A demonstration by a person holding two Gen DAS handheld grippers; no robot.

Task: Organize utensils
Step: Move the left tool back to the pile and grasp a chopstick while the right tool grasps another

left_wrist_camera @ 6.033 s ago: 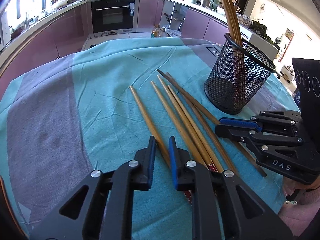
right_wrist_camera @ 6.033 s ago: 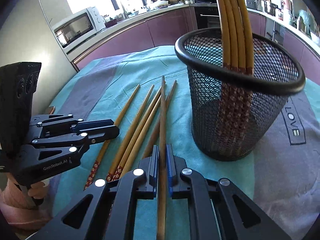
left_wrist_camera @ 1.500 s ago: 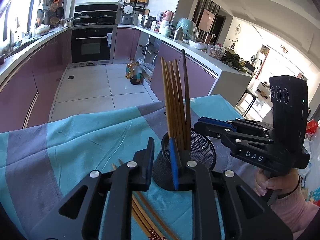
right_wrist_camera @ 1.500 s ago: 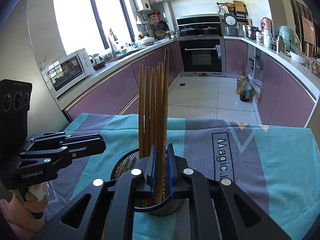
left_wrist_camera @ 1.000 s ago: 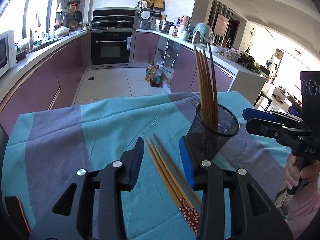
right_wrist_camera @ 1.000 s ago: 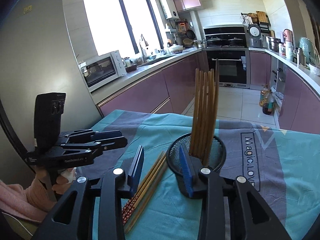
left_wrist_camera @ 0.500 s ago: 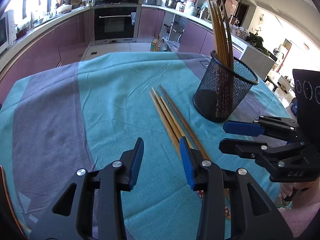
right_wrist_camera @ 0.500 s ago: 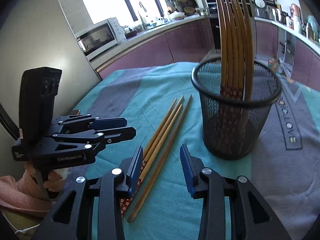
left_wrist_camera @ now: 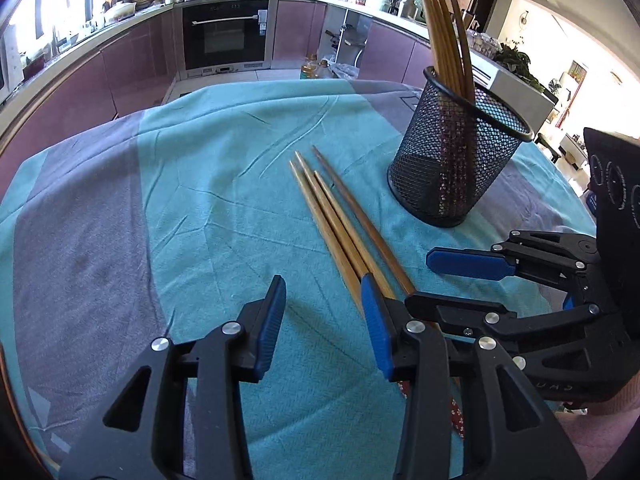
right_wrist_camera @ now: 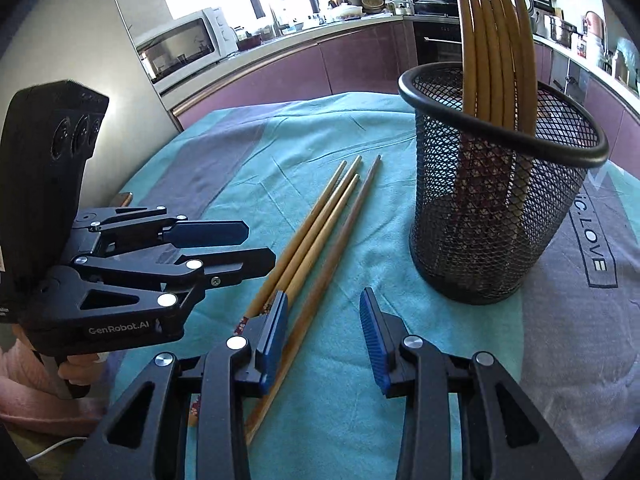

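Several wooden chopsticks [left_wrist_camera: 340, 216] lie side by side on the teal and grey cloth; they also show in the right wrist view [right_wrist_camera: 316, 240]. A black mesh cup [left_wrist_camera: 456, 160] stands upright to their right and holds several chopsticks; it also shows in the right wrist view [right_wrist_camera: 496, 208]. My left gripper [left_wrist_camera: 324, 320] is open and empty, low over the near ends of the loose chopsticks. My right gripper [right_wrist_camera: 324, 332] is open and empty, just right of those ends. Each gripper shows in the other's view, the right one [left_wrist_camera: 460, 280] and the left one [right_wrist_camera: 248, 244].
The cloth [left_wrist_camera: 120, 200] covers a round table. Kitchen counters, an oven [left_wrist_camera: 226, 36] and a microwave [right_wrist_camera: 180, 50] stand beyond the table's far edge.
Both grippers have come down closer to the loose chopsticks since half a second ago, and stay open. Earlier, the right gripper carried a chopstick into the cup and let go.
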